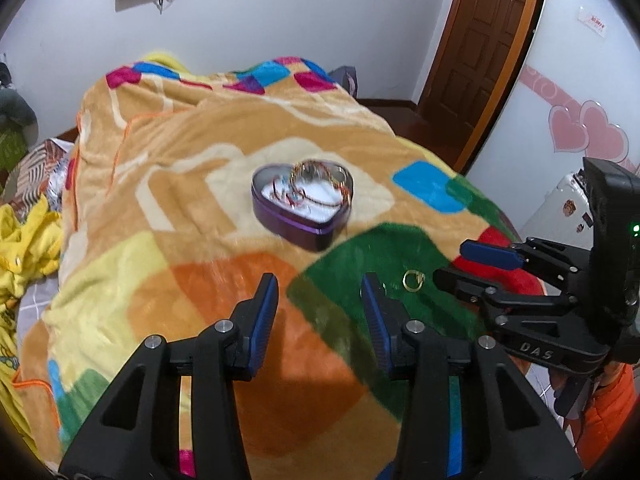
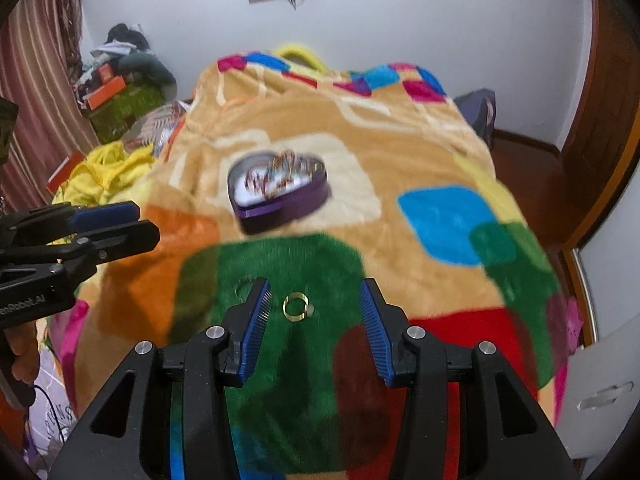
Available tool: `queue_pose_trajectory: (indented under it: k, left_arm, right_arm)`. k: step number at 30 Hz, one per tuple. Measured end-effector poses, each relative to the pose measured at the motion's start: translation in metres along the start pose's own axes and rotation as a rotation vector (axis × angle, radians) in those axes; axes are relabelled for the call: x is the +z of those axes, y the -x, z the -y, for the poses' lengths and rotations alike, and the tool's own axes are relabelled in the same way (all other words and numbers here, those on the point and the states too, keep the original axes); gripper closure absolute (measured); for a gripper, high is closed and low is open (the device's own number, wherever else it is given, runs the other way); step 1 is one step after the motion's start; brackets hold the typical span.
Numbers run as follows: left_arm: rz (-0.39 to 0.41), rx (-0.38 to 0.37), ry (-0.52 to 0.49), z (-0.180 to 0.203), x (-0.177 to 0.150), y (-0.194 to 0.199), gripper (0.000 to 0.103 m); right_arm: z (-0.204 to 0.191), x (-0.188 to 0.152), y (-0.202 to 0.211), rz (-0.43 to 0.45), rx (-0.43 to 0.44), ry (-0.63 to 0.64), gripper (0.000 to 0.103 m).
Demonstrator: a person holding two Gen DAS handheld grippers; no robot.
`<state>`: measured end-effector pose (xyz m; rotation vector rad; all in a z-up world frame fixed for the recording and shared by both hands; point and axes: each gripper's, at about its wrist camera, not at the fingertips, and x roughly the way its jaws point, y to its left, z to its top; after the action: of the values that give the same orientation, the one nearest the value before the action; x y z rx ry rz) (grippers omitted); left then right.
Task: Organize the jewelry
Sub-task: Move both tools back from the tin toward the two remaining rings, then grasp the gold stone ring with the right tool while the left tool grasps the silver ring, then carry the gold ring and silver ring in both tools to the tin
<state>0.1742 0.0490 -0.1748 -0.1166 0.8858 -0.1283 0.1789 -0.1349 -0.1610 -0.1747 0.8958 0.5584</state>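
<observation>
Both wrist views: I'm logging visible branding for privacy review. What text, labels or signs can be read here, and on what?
"DAS" on the body of the right gripper.
"enRobot_AI", its start cut off by the frame edge, on the body of the left gripper.
Wall sticker: red print, too small to read.
Printed fabric at lower left: partial letters, not legible.
Heart-shaped tin: no text visible.

Heart-shaped tin [image 1: 303, 204] — purple wall, pale lining, lid off; sits flat near the middle of the blanket [image 1: 168, 216], on a cream patch. Contents: tangled bracelets and chains [image 1: 316, 184], gold and reddish, some rising above the rim.

Gold ring [image 2: 296, 307] — small, lying loose on the green patch toward the blanket's near edge, well apart from the tin.
</observation>
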Motion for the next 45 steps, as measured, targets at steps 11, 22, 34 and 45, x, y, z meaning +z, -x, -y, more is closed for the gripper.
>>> queue_pose_trajectory:
  k: [11, 22, 34, 45]
  left_arm:
    - [-0.060, -0.026, -0.027, 0.011, -0.012, -0.023, 0.061]
    - [-0.099, -0.074, -0.059, 0.031, -0.012, -0.045, 0.061]
    - [-0.129, -0.068, -0.047, 0.034, -0.009, -0.068, 0.083]
    - [-0.086, -0.059, -0.029, 0.031, -0.007, -0.051, 0.083]
  right_arm:
    - [-0.002, -0.015, -0.021, -0.041, 0.024, 0.034, 0.068]
    - [0.001, -0.017, -0.017, -0.013, 0.041, 0.048, 0.084]
    - [0.023, -0.015, -0.003, 0.008, 0.026, -0.024, 0.084]
    - [0.021, -0.007, 0.010, 0.045, 0.029, -0.035, 0.084]
